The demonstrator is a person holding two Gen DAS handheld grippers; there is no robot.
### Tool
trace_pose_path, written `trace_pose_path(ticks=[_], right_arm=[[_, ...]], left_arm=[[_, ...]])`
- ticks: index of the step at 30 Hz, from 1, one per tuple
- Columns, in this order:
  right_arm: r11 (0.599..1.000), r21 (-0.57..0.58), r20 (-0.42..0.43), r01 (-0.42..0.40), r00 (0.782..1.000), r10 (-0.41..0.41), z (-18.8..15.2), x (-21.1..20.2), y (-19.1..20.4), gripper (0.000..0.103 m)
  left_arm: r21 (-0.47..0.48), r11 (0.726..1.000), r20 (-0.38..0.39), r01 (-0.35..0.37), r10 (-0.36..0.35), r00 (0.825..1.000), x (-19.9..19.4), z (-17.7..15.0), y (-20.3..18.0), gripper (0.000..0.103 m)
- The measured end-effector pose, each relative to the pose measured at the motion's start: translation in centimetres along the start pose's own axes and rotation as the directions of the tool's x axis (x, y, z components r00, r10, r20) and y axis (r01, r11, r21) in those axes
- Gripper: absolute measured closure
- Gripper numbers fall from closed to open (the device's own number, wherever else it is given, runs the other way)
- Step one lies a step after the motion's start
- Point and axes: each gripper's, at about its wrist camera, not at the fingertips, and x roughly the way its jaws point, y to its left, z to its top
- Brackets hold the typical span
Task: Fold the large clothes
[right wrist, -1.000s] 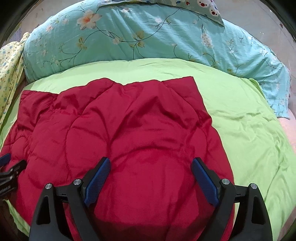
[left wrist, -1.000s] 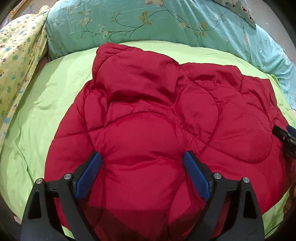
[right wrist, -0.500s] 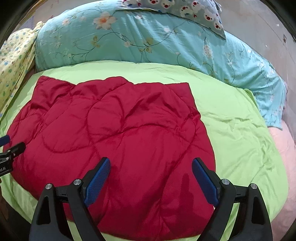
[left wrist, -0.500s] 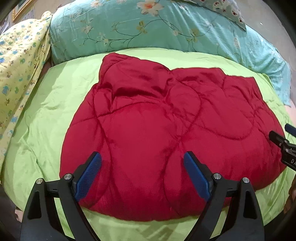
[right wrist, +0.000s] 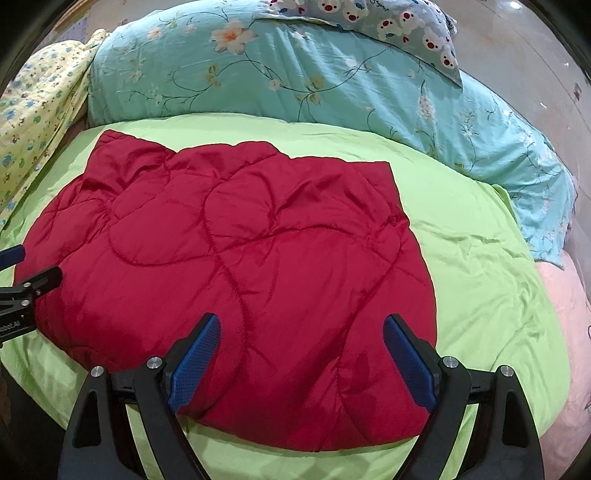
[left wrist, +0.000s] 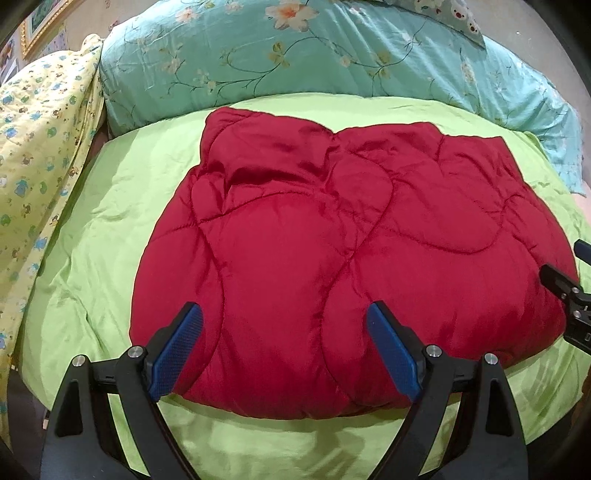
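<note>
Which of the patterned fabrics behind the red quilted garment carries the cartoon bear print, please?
The small pillow lying on top of the teal floral bedding: it shows white bear faces, whereas the yellow cloth on the left has tiny blue and green figures.

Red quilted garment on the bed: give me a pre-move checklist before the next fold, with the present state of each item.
1. Left gripper open and empty: ok, jaws spread, nothing between them.
2. Right gripper open and empty: ok, jaws spread wide.
3. Red quilted garment lies wholly on the green sheet: ok, green shows round all its visible edges.
4. Garment flat enough to fold: not ok, its far left corner is bunched and wrinkled.
5. Near edge reachable by both grippers: ok, it lies just beyond both sets of fingertips.
6. Layers underneath aligned: cannot tell, hidden by the top layer.
</note>
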Motion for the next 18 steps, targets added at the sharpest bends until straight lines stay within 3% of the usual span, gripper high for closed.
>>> trace_pose_path(ticks=[13, 18], right_arm=[[0.999, 0.017, -0.059, -0.032, 0.998, 0.033, -1.4, 2.7, -0.4, 0.010], [0.999, 0.025, -0.057, -0.040, 0.997, 0.042, -1.7, 2.7, -0.3, 0.009]], left_arm=[[-0.016, 1.000, -0.026, -0.010, 0.010, 1.000, 1.4, -0.2, 0.0, 0.011], [-0.003, 0.999, -0.024, -0.041, 0.041, 0.999, 2.4, -0.3, -0.3, 0.003]])
